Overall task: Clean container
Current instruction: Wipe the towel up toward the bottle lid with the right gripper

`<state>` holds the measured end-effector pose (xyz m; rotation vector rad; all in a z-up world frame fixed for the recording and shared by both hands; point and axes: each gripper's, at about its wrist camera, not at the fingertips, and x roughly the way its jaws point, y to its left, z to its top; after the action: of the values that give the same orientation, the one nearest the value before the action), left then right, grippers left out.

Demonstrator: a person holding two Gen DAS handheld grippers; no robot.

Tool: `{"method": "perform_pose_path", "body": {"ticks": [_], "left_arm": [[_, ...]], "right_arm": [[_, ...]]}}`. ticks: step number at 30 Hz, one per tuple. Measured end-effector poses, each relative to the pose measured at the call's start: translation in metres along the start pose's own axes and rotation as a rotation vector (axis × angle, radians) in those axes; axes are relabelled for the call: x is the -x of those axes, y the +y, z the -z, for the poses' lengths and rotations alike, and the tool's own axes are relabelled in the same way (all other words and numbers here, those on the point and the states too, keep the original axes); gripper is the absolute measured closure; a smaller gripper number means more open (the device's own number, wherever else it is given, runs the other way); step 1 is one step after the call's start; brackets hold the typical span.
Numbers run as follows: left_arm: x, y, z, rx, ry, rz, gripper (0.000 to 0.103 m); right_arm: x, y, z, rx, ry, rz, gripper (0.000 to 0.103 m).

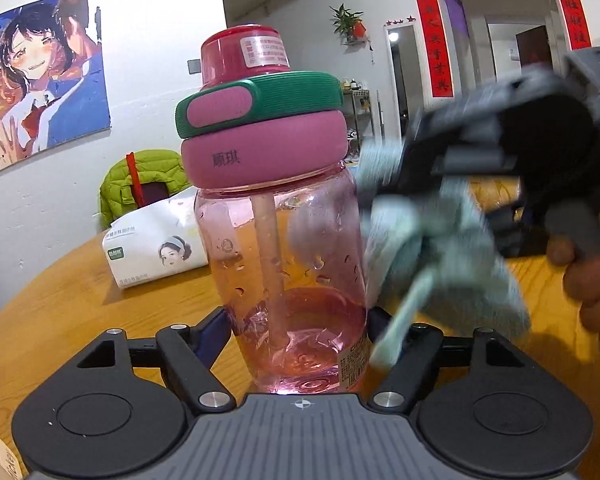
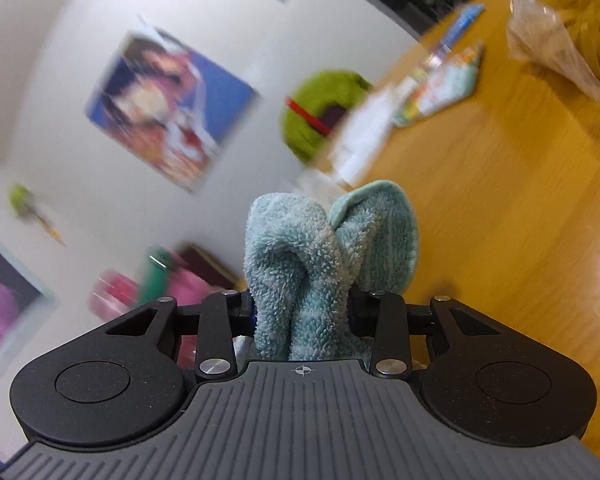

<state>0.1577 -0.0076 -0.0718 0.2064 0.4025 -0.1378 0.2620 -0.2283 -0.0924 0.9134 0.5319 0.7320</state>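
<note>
Left tool (image 1: 300,320) grips bottle (image 1: 284,248) — right tool (image 2: 302,308) clamps cloth (image 2: 320,256) against its right wall.

Home living room: anime poster (image 1: 48,76), red door couplets (image 1: 434,40), wooden table (image 1: 80,296), green jacket (image 1: 140,184) on chair.

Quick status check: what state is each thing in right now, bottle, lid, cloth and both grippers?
Bottle: upright on the table, droplets on the wall, clamped low by the left gripper.
Lid: on, cap shut.
Cloth: bunched, pinched in the right gripper, against the bottle's side.
Tissue pack: lying behind the bottle.
</note>
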Motion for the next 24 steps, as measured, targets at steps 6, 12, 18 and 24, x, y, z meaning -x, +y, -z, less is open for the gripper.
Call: {"method": "perform_pose_path", "body": {"ticks": [6,12,18,24], "left_arm": [[0.0,0.003,-0.001,0.003,0.0,0.003,0.031],[0.002,0.003,-0.001,0.002,-0.001,-0.001,0.031],[0.004,0.004,-0.002,0.005,-0.001,0.002,0.031],[0.001,0.003,0.001,0.007,-0.004,-0.001,0.031]], "right_arm": [[-0.015,-0.013,0.004,-0.147,0.07,-0.102,0.065],[-0.044,-0.023,0.012,-0.055,0.218,0.238,0.064],[-0.014,-0.008,-0.001,-0.073,0.032,-0.075,0.064],[-0.032,-0.016,0.006,-0.087,0.149,0.07,0.063]]}}
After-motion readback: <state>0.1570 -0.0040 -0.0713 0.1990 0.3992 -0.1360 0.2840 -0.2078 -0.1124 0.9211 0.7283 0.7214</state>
